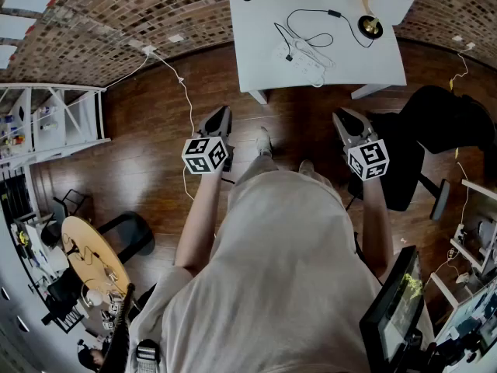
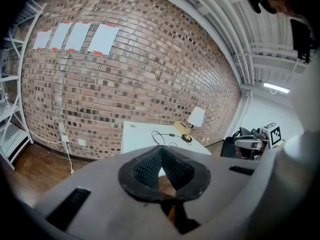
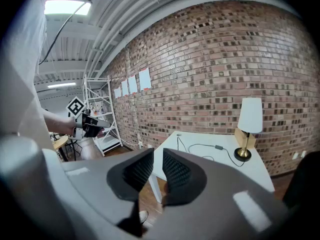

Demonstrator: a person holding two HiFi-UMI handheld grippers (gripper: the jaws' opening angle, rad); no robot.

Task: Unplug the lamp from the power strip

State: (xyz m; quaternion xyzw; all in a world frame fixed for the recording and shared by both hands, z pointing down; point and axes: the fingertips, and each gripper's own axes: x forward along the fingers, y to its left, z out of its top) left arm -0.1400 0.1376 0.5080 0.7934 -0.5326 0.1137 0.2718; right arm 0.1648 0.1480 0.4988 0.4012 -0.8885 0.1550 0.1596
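Our left gripper (image 1: 221, 115) is clenched on nothing and our right gripper (image 1: 343, 118) is slightly parted and empty. Well ahead of both on the surface (image 1: 373, 67) lies the power strip (image 1: 301, 61), with the lamp (image 1: 386, 3) beyond. Its plug (image 1: 289, 57) seems seated, so we judge this the approach; next we must close in on it.

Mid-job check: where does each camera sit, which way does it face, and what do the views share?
Head view: on the person's head, facing steeply down at the wooden floor and white rectangular table; shows pale-shirted torso, forearms, left gripper and right gripper.
Left gripper view: on the left gripper, facing the brick wall over its touching jaws; right gripper at right.
Right gripper view: on the right gripper, over its slightly parted, empty jaws; left gripper at left.
Shared: all show the table and white-shaded brass lamp.
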